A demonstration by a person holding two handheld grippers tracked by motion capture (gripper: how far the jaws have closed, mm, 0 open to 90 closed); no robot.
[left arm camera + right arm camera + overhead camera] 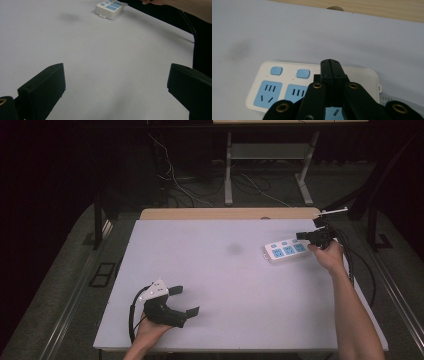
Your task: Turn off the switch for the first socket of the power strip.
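Observation:
A white power strip (286, 250) with blue sockets and blue buttons lies flat at the far right of the table. My right gripper (302, 236) is over its right end, jaws shut together with nothing between them. In the right gripper view the shut tips (333, 63) lie over the power strip (289, 75) near its button row; whether they touch it I cannot tell. My left gripper (186, 300) rests at the near left of the table, open and holding nothing. In the left gripper view its jaws (116, 70) stand wide apart, and the power strip (110, 7) lies far off.
The table has a white top (225, 290) with a faint dark smudge (234, 249) at mid-far. A wooden strip (225, 213) runs along its far edge. Black cables (357, 265) trail off the right side. Beyond the table stand a desk frame (229, 170) and loose floor wires.

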